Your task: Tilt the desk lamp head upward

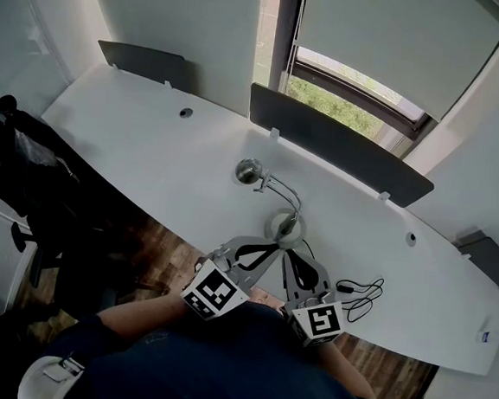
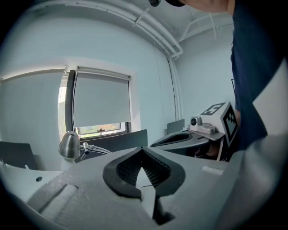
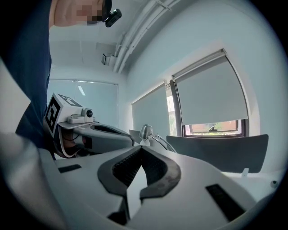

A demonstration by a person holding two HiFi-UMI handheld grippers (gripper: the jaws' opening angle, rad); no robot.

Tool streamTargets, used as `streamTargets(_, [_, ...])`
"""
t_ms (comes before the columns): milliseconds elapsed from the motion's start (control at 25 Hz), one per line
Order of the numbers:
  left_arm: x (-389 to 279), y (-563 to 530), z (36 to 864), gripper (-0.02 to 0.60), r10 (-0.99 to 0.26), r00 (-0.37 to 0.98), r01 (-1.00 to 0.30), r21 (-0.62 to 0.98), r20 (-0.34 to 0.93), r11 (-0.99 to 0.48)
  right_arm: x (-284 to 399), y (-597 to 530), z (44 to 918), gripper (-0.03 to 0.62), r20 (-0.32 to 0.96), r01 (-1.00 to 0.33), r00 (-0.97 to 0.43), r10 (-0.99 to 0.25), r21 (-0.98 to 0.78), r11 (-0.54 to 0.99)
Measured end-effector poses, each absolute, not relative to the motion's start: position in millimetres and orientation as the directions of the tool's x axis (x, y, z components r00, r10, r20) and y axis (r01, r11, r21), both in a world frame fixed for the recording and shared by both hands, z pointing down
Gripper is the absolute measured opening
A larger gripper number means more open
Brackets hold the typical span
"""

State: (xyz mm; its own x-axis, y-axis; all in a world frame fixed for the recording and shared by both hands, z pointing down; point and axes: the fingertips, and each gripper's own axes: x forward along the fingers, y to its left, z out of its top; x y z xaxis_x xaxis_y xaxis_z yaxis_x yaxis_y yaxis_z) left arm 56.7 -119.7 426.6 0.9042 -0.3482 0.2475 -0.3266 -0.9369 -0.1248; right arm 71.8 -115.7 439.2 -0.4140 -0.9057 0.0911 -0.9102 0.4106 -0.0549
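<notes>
The desk lamp stands on the white desk point(image 1: 149, 151). Its chrome head point(image 1: 249, 170) sits low on a curved metal arm that runs back to a round base point(image 1: 287, 227). The head also shows in the left gripper view point(image 2: 69, 146) and, smaller, in the right gripper view point(image 3: 146, 131). Both grippers hover side by side at the desk's near edge, just short of the base. My left gripper point(image 1: 276, 239) point(image 2: 142, 148) is shut with nothing between its jaws. My right gripper point(image 1: 287, 252) point(image 3: 142, 148) is shut and empty too. Neither touches the lamp.
Grey divider panels point(image 1: 333, 141) stand along the desk's far edge, under a window with lowered blinds point(image 1: 393, 42). A black cable point(image 1: 358, 296) lies coiled on the desk to the right of the grippers. A black chair point(image 1: 26, 175) stands at the left.
</notes>
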Motion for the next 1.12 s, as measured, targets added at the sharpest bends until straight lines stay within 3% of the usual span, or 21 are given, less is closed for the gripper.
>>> streamTargets(1120, [52.5, -123.4, 426.7, 0.006, -0.368, 0.9, -0.34, -0.151, 0.234, -0.928, 69.0, -118.7, 446.7, 0.009, 0.121, -0.903, -0.43, -0.895, -0.067, 0.425])
